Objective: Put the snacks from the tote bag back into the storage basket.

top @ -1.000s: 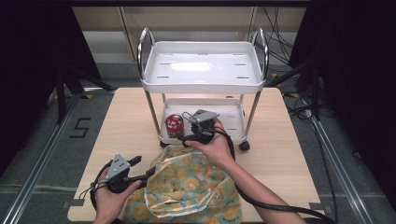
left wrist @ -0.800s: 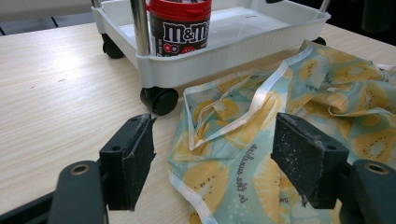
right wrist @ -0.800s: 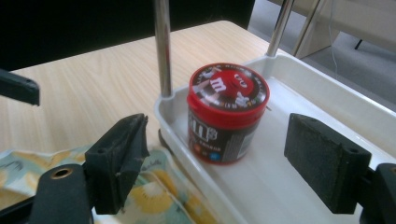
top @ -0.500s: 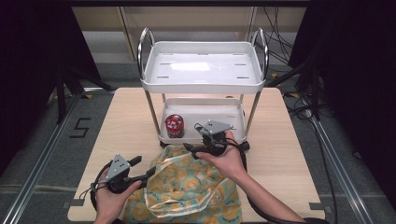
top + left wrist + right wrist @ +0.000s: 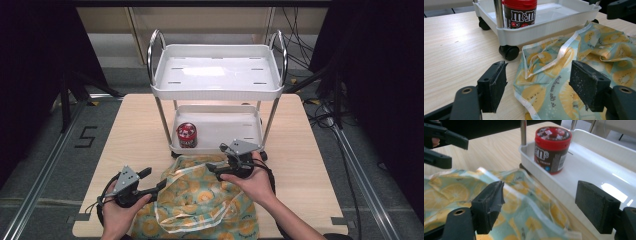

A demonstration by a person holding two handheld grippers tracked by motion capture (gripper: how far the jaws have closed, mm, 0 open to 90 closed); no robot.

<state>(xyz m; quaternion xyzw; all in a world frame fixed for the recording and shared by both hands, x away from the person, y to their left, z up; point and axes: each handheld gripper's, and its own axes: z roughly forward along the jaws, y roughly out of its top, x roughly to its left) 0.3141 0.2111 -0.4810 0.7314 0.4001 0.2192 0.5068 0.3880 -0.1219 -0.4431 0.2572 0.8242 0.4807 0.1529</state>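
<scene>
**Both grippers open over the fruit-print bag, candy jar on the cart's lower shelf**

The right gripper (image 5: pixel 223 170) hovers above the far edge of the fruit-print bag (image 5: pixel 200 200), its jaws spread wide with nothing between them. In the right gripper view, the same gripper (image 5: pixel 541 205) looks past the bag's rumpled rim (image 5: pixel 506 202) at the red-lidded candy jar (image 5: pixel 552 149), which stands upright in the near left corner of the cart's lower tray (image 5: pixel 596 170), just beside a chrome post.

The left gripper (image 5: pixel 154 181) sits at the bag's left edge, jaws also wide apart and empty. In the left gripper view, the gripper (image 5: pixel 537 86) frames the bag's white-trimmed border (image 5: pixel 574 60), which lies flat on the wooden table (image 5: pixel 456 50) close to a black caster of the cart.

From the high view, the bag lies crumpled on the near part of the table (image 5: pixel 310 145), between the two hands and up against the front of the white two-tier cart (image 5: pixel 217 75). The jar (image 5: pixel 187 135) rests at the left end of the lower shelf, apart from both grippers. The top tray is bare.
</scene>
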